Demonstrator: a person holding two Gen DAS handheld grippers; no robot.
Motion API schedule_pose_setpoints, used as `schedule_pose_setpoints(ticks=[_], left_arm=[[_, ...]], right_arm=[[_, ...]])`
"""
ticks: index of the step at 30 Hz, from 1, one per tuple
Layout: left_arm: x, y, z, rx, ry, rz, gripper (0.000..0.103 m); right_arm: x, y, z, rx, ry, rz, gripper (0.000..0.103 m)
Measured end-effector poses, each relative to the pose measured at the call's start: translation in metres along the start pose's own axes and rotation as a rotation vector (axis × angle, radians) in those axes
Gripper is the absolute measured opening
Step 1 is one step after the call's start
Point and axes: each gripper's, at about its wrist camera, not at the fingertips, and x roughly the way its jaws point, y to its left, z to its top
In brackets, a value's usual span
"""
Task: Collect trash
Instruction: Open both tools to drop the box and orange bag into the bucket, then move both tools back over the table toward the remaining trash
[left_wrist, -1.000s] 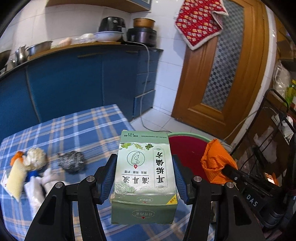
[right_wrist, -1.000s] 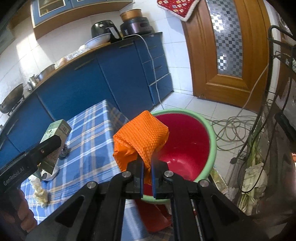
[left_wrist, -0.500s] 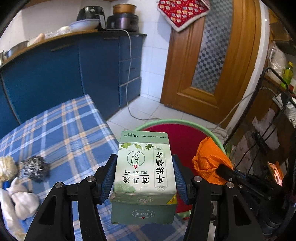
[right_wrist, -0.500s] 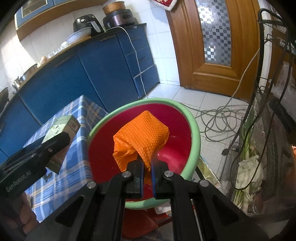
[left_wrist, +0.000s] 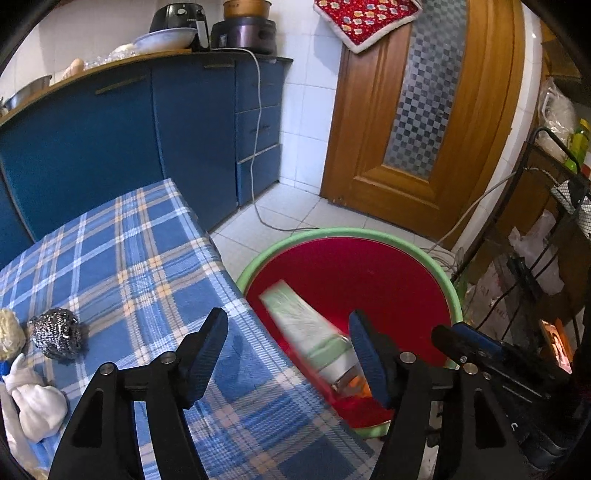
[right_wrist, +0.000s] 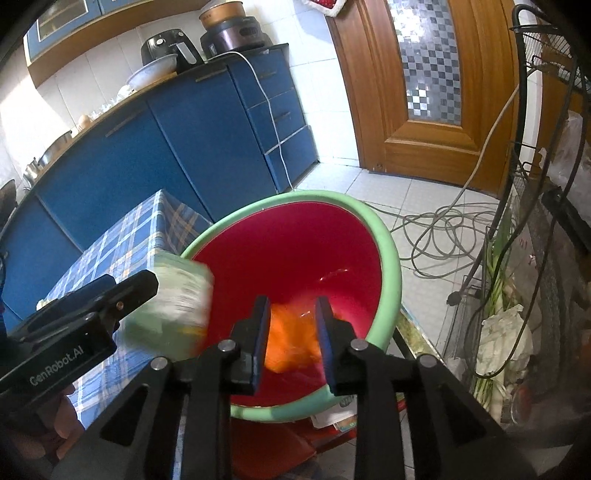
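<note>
A red basin with a green rim (left_wrist: 369, 236) (right_wrist: 388, 258) stands on the floor beside the table. My left gripper (left_wrist: 291, 354) is open; the green carton (left_wrist: 310, 328) (right_wrist: 177, 306) falls, blurred, from between its fingers into the basin. My right gripper (right_wrist: 291, 332) is open over the basin; the orange mesh cloth (right_wrist: 291, 347) drops, blurred, just below its fingers. The left gripper's body (right_wrist: 74, 332) shows at the left of the right wrist view, the right gripper (left_wrist: 480, 350) at the right of the left wrist view.
The table with a blue plaid cloth (left_wrist: 129, 258) holds a steel scourer (left_wrist: 55, 332), a white crumpled wad (left_wrist: 33, 402) and a pale ball (left_wrist: 7, 332) at its left. Blue cabinets (left_wrist: 147, 147), a wooden door (left_wrist: 424, 129), floor cables (right_wrist: 443, 229) and a wire rack (left_wrist: 546, 240) surround the basin.
Both grippers have opened over the basin. The green carton has left the left gripper and the orange cloth has left the right gripper; both are falling into the basin.
</note>
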Motion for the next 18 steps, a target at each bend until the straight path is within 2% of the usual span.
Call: schedule_pose_setpoints(ticks=[11, 18], left_arm=[[-0.021, 0.012, 0.000, -0.041, -0.032, 0.009, 0.070], [-0.048, 0.029, -0.008, -0.081, -0.045, 0.044, 0.070]], right_arm=[[-0.024, 0.006, 0.001, 0.007, -0.040, 0.017, 0.031], [-0.042, 0.016, -0.004, 0.000, -0.060, 0.055, 0.035]])
